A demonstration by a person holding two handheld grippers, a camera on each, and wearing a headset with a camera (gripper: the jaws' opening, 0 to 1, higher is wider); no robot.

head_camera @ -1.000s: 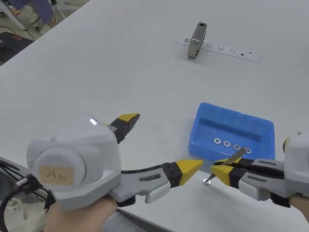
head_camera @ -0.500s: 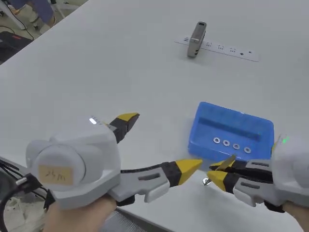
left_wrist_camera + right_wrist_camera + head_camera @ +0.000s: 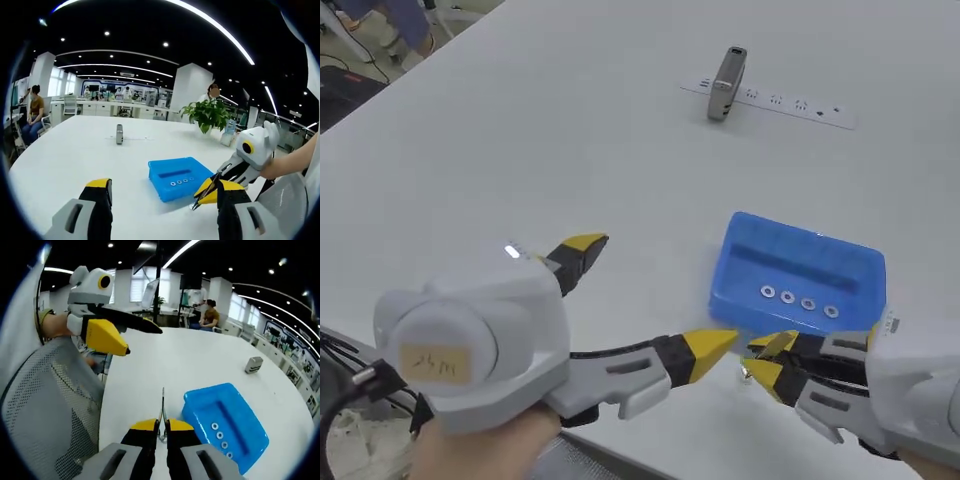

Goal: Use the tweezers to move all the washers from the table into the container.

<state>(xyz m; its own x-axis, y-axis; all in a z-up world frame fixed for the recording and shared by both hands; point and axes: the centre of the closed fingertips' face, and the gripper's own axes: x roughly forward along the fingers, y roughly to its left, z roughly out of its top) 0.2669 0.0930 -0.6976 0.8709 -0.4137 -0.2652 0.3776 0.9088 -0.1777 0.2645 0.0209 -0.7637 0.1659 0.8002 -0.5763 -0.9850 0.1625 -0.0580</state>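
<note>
The blue container (image 3: 802, 262) lies on the white table with several washers (image 3: 798, 297) in a row inside it; I also see this container (image 3: 235, 416) and washers (image 3: 220, 436) in the right gripper view. My right gripper (image 3: 767, 358) is just in front of its near left corner, shut on the thin metal tweezers (image 3: 162, 405). The tweezers (image 3: 204, 192) slant down to the table, where a small metal bit (image 3: 745, 374) lies half hidden by the jaws. My left gripper (image 3: 647, 294) stands open to the left, nothing between its fingers, its near fingertip (image 3: 712, 344) close to the right gripper.
A white power strip (image 3: 790, 103) with a grey device (image 3: 725, 82) standing on it lies at the far side. The table's near edge runs right below both grippers. Wide bare table (image 3: 550, 130) spreads to the left and far side. People and a plant (image 3: 207, 112) are far behind.
My right gripper has slid left and toward me with the tweezers, nearer the left gripper's fingertip. The left gripper has stayed put.
</note>
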